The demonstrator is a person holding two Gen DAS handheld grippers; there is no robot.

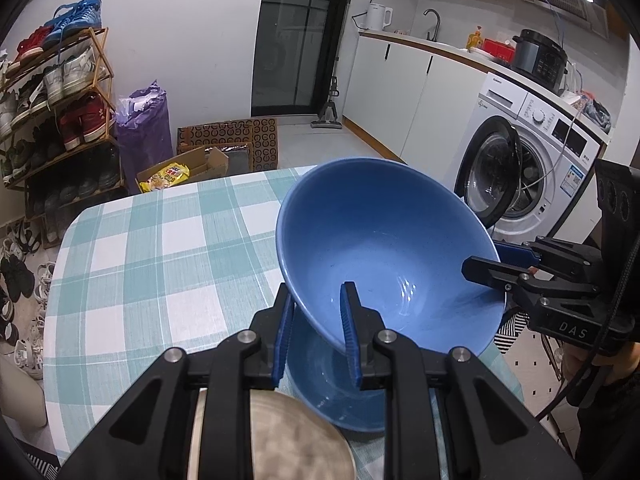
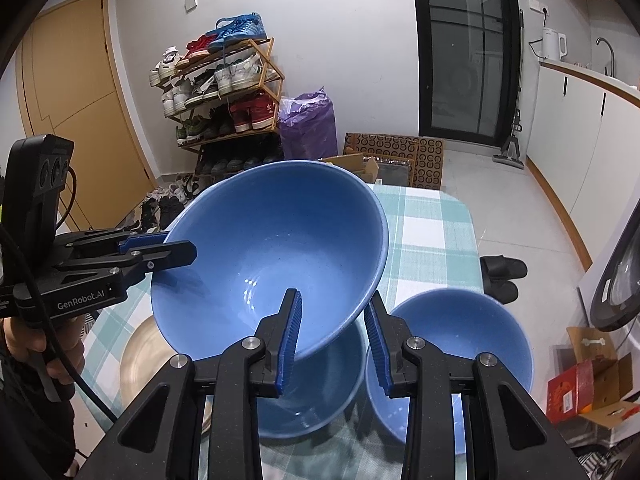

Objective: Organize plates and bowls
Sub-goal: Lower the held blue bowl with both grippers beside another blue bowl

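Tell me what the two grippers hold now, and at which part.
Both hold one large blue bowl by its rim: the left gripper and right gripper each clamp the wall on opposite sides, above another blue bowl.

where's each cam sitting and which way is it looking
Left wrist: sits on the left gripper, looks down along its fingers at the held blue bowl; right gripper shows at right.
Right wrist: sits on the right gripper, angled down likewise; left gripper and a hand show at left.
Both share the bowl, checked tablecloth, shoe rack.
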